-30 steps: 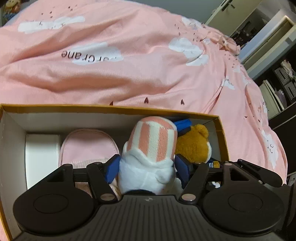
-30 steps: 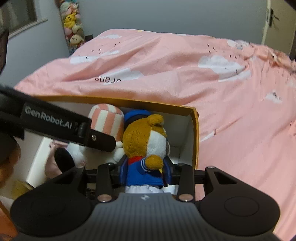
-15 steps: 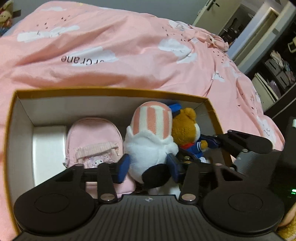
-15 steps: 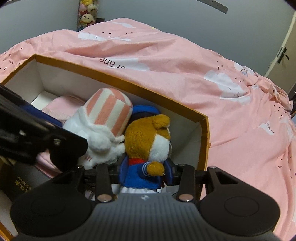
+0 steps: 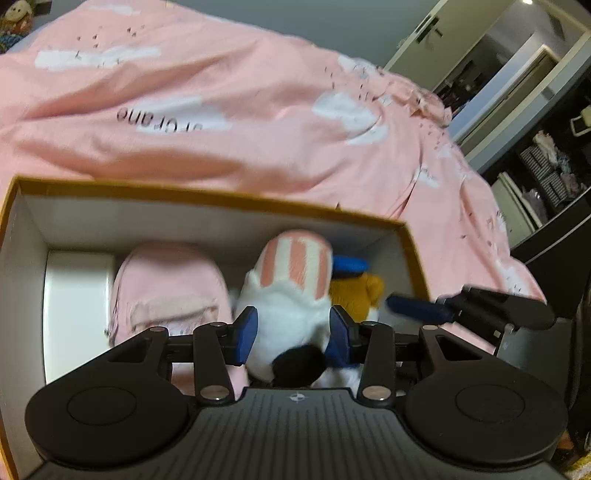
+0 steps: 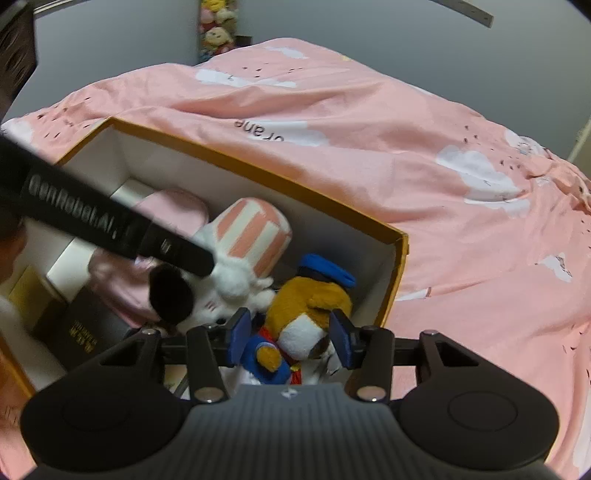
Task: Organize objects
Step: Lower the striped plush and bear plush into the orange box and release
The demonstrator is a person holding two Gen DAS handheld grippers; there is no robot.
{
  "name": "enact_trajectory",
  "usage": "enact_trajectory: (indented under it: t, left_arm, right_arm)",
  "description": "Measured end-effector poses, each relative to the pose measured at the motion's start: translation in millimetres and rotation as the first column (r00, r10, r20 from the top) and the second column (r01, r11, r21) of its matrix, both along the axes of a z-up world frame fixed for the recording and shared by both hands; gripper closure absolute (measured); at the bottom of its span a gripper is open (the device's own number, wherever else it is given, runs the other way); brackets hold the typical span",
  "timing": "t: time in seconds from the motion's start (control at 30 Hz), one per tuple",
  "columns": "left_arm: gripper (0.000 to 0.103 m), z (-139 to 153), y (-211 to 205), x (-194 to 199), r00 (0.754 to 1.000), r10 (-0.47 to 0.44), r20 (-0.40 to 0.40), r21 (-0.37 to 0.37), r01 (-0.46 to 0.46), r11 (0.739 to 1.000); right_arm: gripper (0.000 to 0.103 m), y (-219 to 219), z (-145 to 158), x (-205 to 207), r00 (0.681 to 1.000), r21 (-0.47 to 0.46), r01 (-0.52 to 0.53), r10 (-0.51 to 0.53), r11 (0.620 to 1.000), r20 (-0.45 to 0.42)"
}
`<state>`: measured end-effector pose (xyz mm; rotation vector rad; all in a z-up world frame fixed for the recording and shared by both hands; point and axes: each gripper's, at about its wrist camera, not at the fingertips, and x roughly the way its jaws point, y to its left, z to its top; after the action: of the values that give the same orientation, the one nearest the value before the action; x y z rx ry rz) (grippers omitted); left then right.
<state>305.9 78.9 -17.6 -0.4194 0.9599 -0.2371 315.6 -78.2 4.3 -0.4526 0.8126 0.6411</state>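
Observation:
An open cardboard box (image 5: 207, 195) with orange rim and white walls lies on a pink bed; it also shows in the right wrist view (image 6: 258, 166). In it stand a white plush with a pink-striped hat (image 5: 291, 280) (image 6: 251, 236), a brown bear plush in a blue cap (image 5: 354, 288) (image 6: 310, 306) and a small pink backpack (image 5: 166, 284). My left gripper (image 5: 291, 330) is open, its blue pads apart beside the white plush. My right gripper (image 6: 291, 334) is open, its pads either side of the bear without pressing it.
A white inner box (image 5: 74, 295) sits at the box's left end. A dark book (image 6: 85, 332) lies at its near side. Pink bedding (image 5: 240, 122) surrounds the box. Shelves and a doorway (image 5: 546, 122) stand to the right. Plush toys (image 6: 218, 29) hang on the far wall.
Both grippers opened and let go of their plush toys, which now rest in the box. Both grippers pulled back and up a little.

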Motion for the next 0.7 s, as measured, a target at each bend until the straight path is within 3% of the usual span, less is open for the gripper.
enact_trajectory:
  t: [0.13, 0.2, 0.6, 0.7]
  left_arm:
    - [0.054, 4.4, -6.7, 11.5, 0.999, 0.016, 0.046, 0.052, -0.018, 0.998]
    - [0.056, 0.0, -7.3, 19.6, 0.999, 0.036, 0.040, 0.042, -0.038, 0.998]
    - [0.060, -27.6, -10.3, 44.2, 0.996, 0.080, -0.043, 0.059, -0.077, 0.995]
    - [0.060, -35.8, -16.1, 45.2, 0.995, 0.090, -0.049, 0.096, -0.085, 0.992]
  right_arm:
    - [0.071, 5.9, -3.3, -1.3, 0.998, -0.064, -0.045, 0.048, 0.997, 0.036]
    - [0.078, 8.9, -7.6, 0.1, 0.997, -0.094, -0.057, 0.062, 0.994, 0.053]
    - [0.079, 16.7, -19.4, 18.2, 0.991, -0.089, -0.117, 0.122, 0.989, 0.063]
    - [0.080, 20.3, -22.5, 17.1, 0.987, -0.086, -0.139, 0.145, 0.987, 0.066]
